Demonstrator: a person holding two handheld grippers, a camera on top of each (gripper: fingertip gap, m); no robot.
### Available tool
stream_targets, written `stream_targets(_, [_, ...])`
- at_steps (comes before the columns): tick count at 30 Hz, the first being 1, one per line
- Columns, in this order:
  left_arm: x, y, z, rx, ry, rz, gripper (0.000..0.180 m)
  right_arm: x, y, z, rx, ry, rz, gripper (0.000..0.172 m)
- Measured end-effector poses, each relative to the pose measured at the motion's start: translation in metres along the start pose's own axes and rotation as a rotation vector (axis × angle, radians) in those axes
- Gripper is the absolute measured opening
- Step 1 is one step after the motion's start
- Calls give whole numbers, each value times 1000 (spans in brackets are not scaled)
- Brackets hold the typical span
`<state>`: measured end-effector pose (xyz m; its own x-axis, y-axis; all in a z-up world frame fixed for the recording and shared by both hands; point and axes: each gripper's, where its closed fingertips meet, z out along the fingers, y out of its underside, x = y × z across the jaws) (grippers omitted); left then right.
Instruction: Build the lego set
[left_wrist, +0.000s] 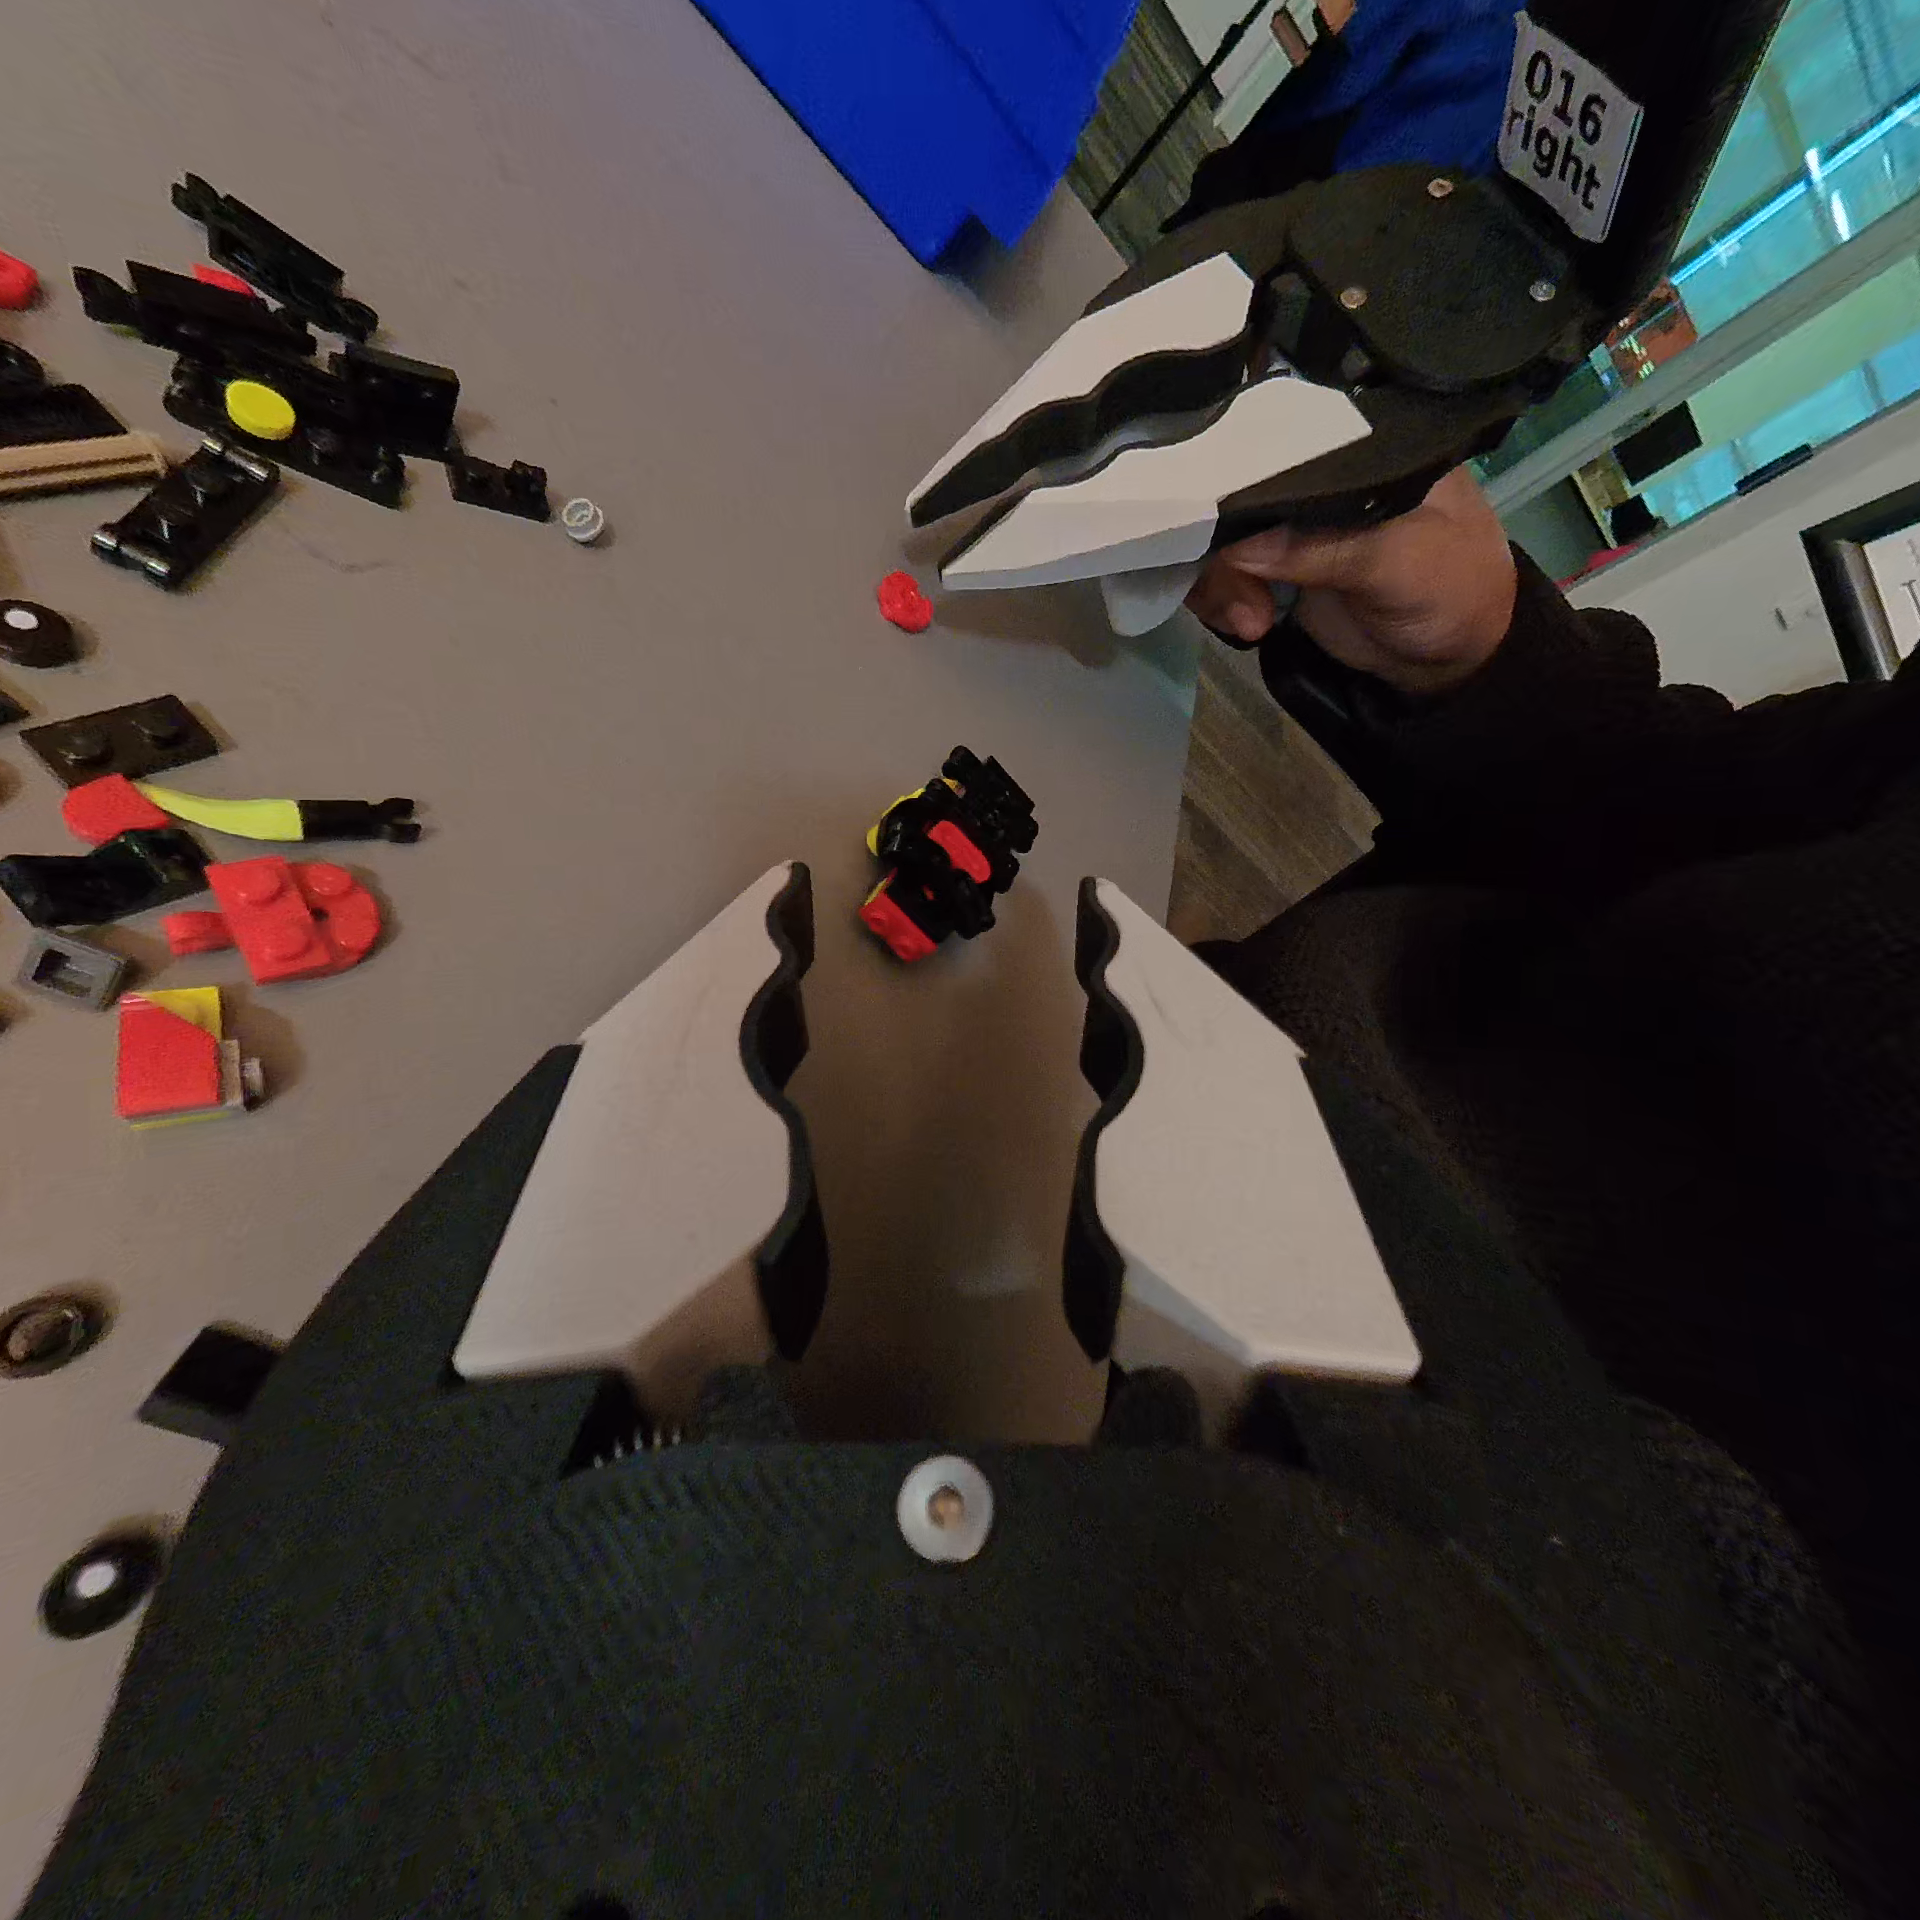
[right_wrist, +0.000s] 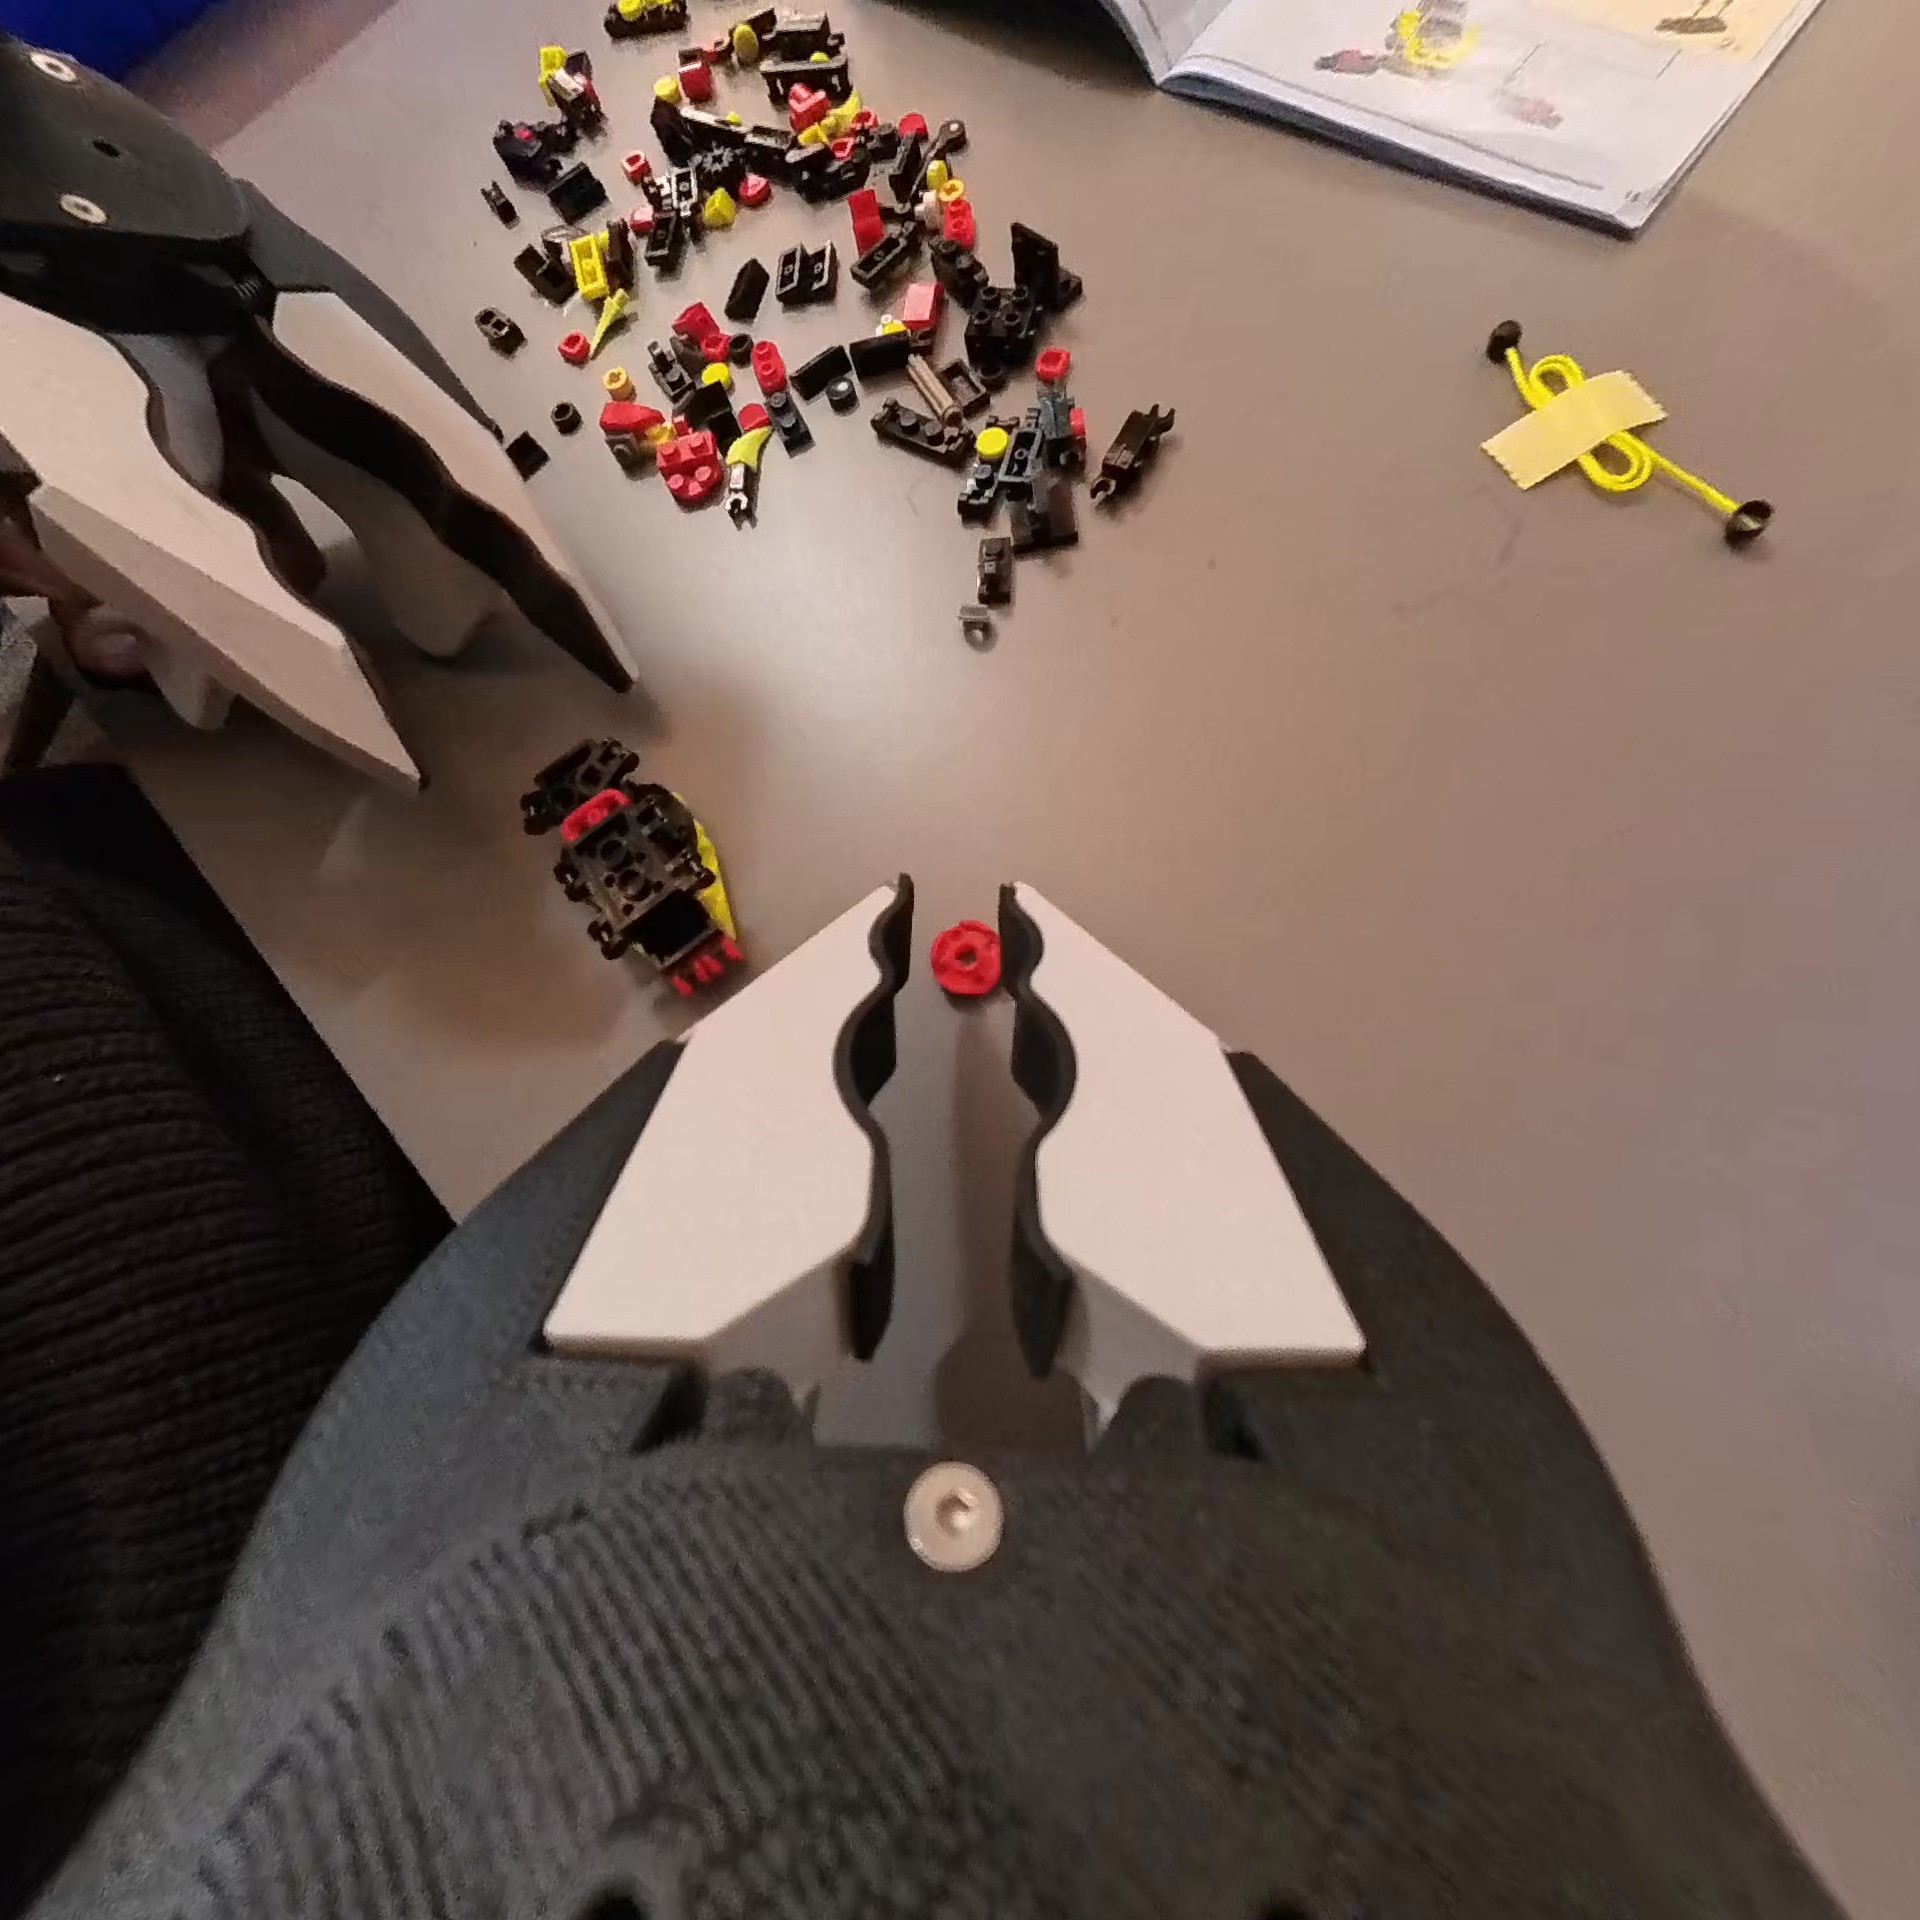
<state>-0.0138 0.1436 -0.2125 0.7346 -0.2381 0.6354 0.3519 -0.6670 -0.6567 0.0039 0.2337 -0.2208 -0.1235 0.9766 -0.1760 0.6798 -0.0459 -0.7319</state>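
A grey table (right_wrist: 1455, 831) holds a pile of small bricks (right_wrist: 810, 281). The left gripper (left_wrist: 940, 883) is wide open, holding nothing, near a black, red and yellow brick model (left_wrist: 951, 852). The right gripper (right_wrist: 956, 894) is open around a little red round piece (right_wrist: 964, 958) lying on the table, with a gap on one side.

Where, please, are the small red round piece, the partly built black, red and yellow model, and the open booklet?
Small red round piece (right_wrist: 964, 958), right wrist view, its holed centre.
Partly built model (right_wrist: 634, 862), right wrist view, its black body.
Open booklet (right_wrist: 1455, 94), right wrist view, its page.
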Motion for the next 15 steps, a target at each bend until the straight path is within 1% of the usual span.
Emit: stream_targets(15, [-2,1,1,-5,0,-11,49,6,2,2,-19,35,-3,15])
